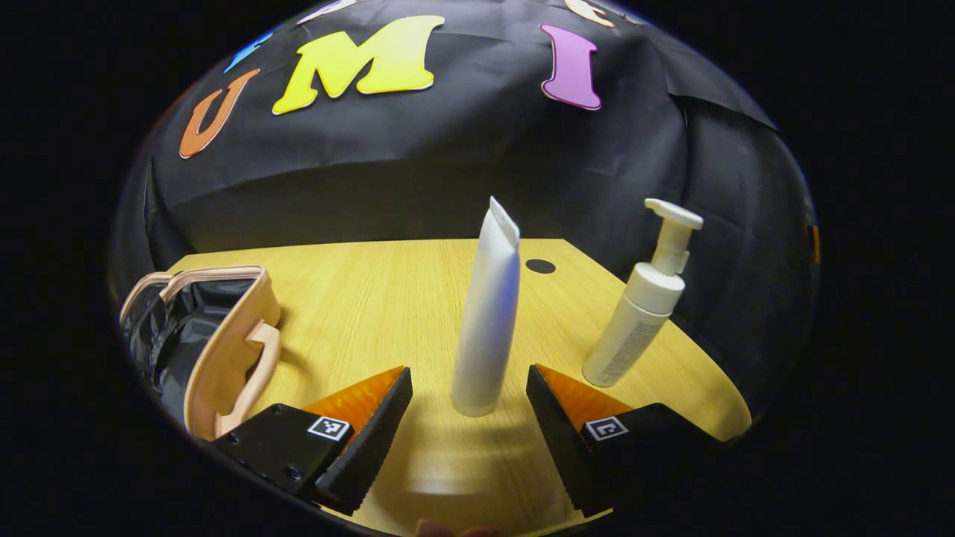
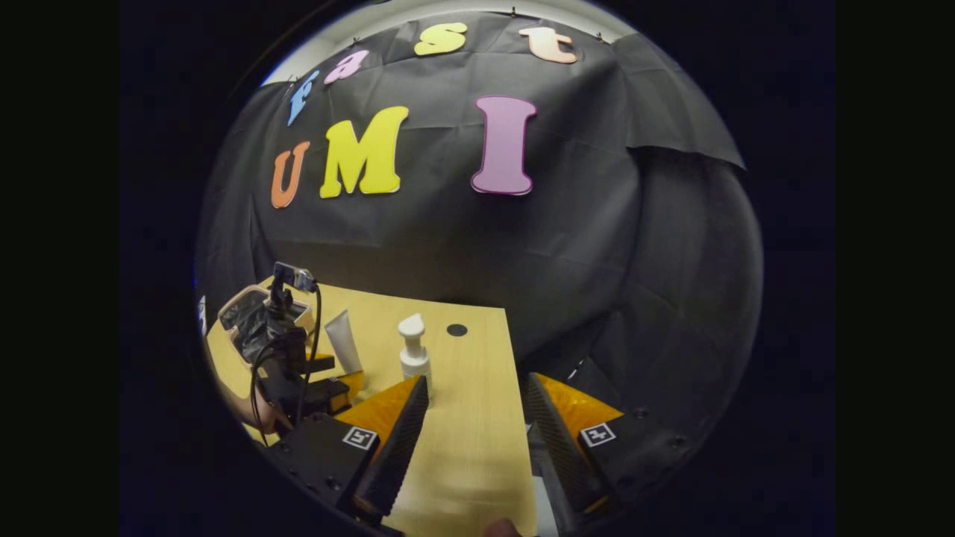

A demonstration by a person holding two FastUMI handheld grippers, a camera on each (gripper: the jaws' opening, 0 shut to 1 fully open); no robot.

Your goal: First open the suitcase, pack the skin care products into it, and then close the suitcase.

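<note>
In the left gripper view, the left gripper (image 1: 468,406) has its jaws spread either side of the upright white tube (image 1: 487,313) on the worktop (image 1: 373,298), not touching it. The pump bottle (image 1: 645,298) stands at 2 o'clock; the open suitcase (image 1: 213,335) lies at 9 o'clock. The right gripper (image 2: 474,418) hangs with jaws spread over the worktop's edge.

1. Surface (image 1: 373,298): light wood-grain finish, smooth, slight sheen.
2. Tube (image 1: 489,313): white plastic, smooth, satin.
3. Pump bottle (image 1: 634,321): white plastic, matt body, smooth pump head.
4. Suitcase (image 1: 231,343): peach shell, smooth leather-like look; lining black, glossy, crinkled.
5. Fingers (image 1: 380,432): inner faces ribbed, rough.
6. Booth wall (image 1: 448,164): black cloth, matt, creased.
</note>
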